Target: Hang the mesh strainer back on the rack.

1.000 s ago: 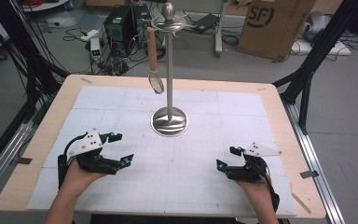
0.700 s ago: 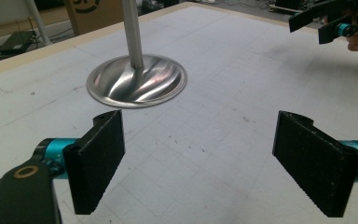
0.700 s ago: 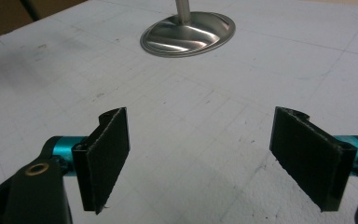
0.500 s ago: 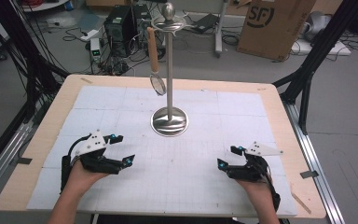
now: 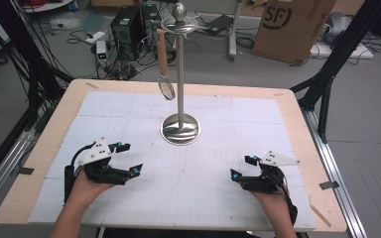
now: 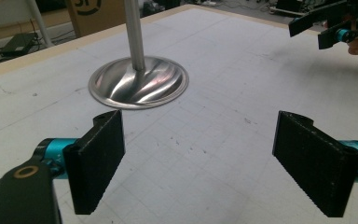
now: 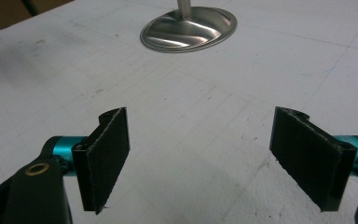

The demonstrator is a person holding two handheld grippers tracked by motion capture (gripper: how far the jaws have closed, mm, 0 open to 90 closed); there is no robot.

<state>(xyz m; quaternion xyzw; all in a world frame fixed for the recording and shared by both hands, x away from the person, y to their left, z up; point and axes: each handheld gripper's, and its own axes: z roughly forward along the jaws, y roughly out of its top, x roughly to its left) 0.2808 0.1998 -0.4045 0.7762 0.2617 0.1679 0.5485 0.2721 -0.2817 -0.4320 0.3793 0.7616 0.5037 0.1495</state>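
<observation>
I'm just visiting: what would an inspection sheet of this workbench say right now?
Surface: white gridded mat on a wooden table, lightly smudged.
Job's things: metal stand upright mid-table; a wooden-handled strainer hangs from its top ring.
Clutter: nothing seen on the mat.
Grippers: left tongs and right tongs rest low near the front edge, jaws wide apart, holding nothing, pointing toward the stand.
Cables: a black cable loops from the left tongs; loose wires lie on the floor behind the table.
Surroundings: cardboard box, computer tower, black frame legs.
</observation>
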